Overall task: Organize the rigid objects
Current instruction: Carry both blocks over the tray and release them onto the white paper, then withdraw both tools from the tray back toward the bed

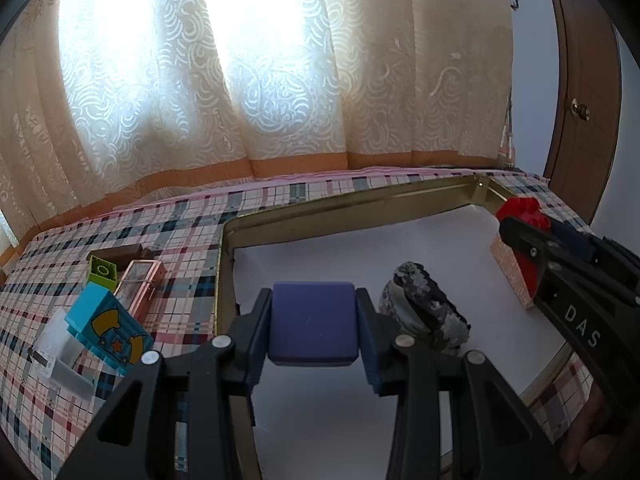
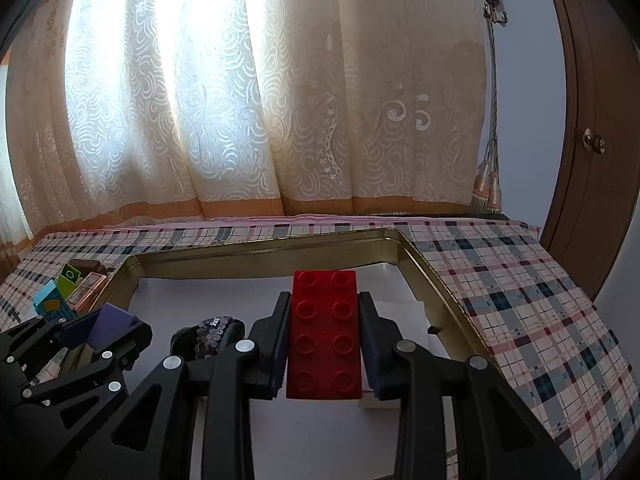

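Over the gold-rimmed tray (image 2: 436, 280): my left gripper (image 1: 314, 322) clamps a purple block (image 1: 313, 320), my right gripper (image 2: 325, 334) a red studded brick (image 2: 325, 328) — risk: crowding the sequinned pouch (image 1: 426, 308) on release, bricks landing askew.

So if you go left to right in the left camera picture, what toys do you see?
White box → blue block → purple block in the left tongs → sequin roll → red brick in the right tongs.
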Demonstrator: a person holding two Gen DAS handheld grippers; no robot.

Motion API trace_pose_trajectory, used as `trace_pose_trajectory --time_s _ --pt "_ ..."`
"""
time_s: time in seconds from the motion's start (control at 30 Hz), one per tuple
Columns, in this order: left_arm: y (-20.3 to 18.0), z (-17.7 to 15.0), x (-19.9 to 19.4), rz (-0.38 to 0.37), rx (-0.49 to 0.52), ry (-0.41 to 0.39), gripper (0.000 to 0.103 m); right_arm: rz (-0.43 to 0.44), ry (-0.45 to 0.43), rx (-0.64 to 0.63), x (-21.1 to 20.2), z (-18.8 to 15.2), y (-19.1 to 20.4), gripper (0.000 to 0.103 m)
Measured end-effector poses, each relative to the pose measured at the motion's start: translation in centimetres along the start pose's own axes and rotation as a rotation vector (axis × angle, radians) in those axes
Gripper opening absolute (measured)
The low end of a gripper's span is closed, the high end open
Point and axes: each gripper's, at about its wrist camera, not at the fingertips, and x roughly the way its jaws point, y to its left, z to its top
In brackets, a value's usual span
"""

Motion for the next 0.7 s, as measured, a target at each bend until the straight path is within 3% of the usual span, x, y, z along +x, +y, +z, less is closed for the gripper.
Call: trace_pose_trajectory --time_s 0.5,0.53,0.63,0.67,0.7 --pt "-0.3 -0.1 0.6 0.002 0.015 0.032 0.042 0.047 0.058 0.017 0.9 -0.2 0.0 0.035" --pt "-0.4 -0.2 0.4 0.008 0.024 0.025 0.053 0.051 0.066 0.022 1.0 -0.3 0.0 0.039" --pt "-0.8 -0.3 -0.8 0.025 0.044 -0.035 0.089 0.030 0.072 0.050 1.0 -0.4 -0.3 0.067" --pt "-0.8 -0.3 -1.2 0.028 0.047 -0.056 0.101 0.027 0.055 0.066 0.7 -0.4 -0.5 0.069" --pt "-0.9 -0.4 -1.6 0.033 0.050 -0.078 0.103 0.034 0.036 0.083 0.4 -0.4 -0.8 0.069"
